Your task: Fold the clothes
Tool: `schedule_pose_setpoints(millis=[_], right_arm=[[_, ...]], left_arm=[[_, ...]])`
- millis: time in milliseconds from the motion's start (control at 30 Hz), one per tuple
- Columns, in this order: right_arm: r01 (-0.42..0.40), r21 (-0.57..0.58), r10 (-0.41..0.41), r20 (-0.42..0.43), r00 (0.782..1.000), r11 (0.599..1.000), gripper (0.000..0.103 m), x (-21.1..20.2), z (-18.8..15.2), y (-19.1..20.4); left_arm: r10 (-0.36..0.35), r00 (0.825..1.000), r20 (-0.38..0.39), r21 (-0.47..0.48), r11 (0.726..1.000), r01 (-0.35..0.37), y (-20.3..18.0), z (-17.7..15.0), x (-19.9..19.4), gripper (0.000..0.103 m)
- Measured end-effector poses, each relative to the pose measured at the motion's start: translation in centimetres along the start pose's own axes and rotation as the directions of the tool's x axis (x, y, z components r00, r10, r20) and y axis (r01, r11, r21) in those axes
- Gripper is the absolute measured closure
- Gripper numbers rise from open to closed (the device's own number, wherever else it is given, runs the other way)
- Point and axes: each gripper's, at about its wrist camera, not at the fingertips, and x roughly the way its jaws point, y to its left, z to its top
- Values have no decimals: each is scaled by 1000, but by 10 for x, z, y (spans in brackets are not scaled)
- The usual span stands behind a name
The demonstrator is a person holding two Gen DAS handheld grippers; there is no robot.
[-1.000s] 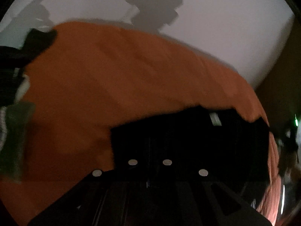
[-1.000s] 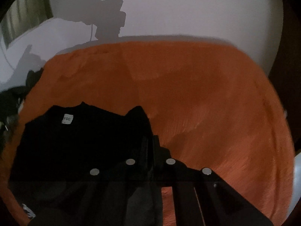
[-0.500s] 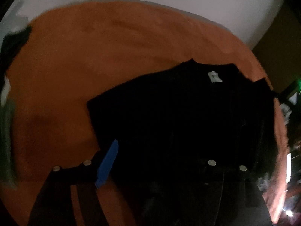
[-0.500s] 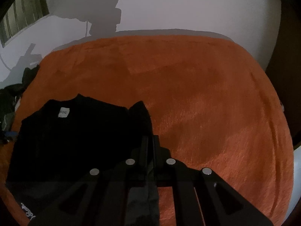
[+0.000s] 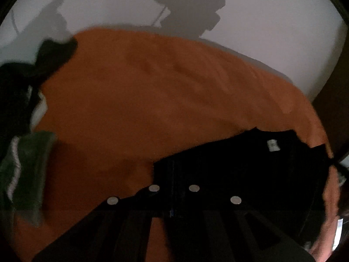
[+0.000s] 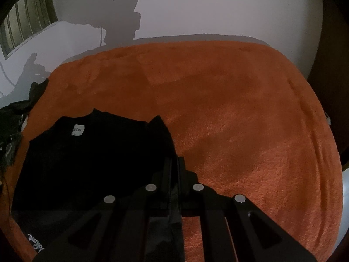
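Note:
A black T-shirt point(image 5: 250, 170) lies flat on an orange fleece blanket point(image 5: 152, 109), its white neck label point(image 5: 272, 145) facing up. My left gripper point(image 5: 172, 166) is shut at the shirt's left edge, its dark fingers pinching the fabric. In the right wrist view the same shirt point(image 6: 87, 163) spreads to the left, label point(image 6: 78, 129) near the collar. My right gripper point(image 6: 173, 159) is shut on the shirt's right edge by the sleeve, and a fold of cloth hangs between its fingers. White lettering shows at the hem, low on the left.
A heap of dark clothes point(image 5: 17, 91) and a green garment point(image 5: 24, 170) sit at the blanket's left edge. The orange blanket point(image 6: 250, 131) stretches bare to the right. A white wall point(image 5: 261, 21) stands behind, with a barred window point(image 6: 26, 15) and dark woodwork point(image 6: 333, 65).
Half a second ago the left gripper was open and raised over the shirt; now it is low and shut at the shirt's left edge. The right gripper keeps its hold, barely moved.

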Motion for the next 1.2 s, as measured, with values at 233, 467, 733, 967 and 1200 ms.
schedule_pose_setpoints(millis=[233, 467, 733, 967, 1200], right_arm=[[-10, 41, 11, -14, 1000, 999, 99, 4, 2, -3], [-12, 46, 13, -13, 1000, 999, 99, 5, 1, -3], [-42, 77, 44, -28, 999, 996, 99, 15, 1, -11], [-72, 80, 80, -98, 992, 994, 63, 33, 11, -12], [-5, 4, 5, -84, 996, 1000, 97, 43, 34, 4]], left_arm=[[8, 990, -140, 183, 983, 18, -29, -36, 25, 59], [26, 998, -53, 163, 987, -17, -35, -33, 26, 99], [-58, 998, 31, -6, 998, 59, -8, -5, 18, 99], [-67, 995, -81, -23, 998, 65, -14, -4, 69, 89], [-10, 999, -42, 84, 996, 14, -27, 3, 54, 98]])
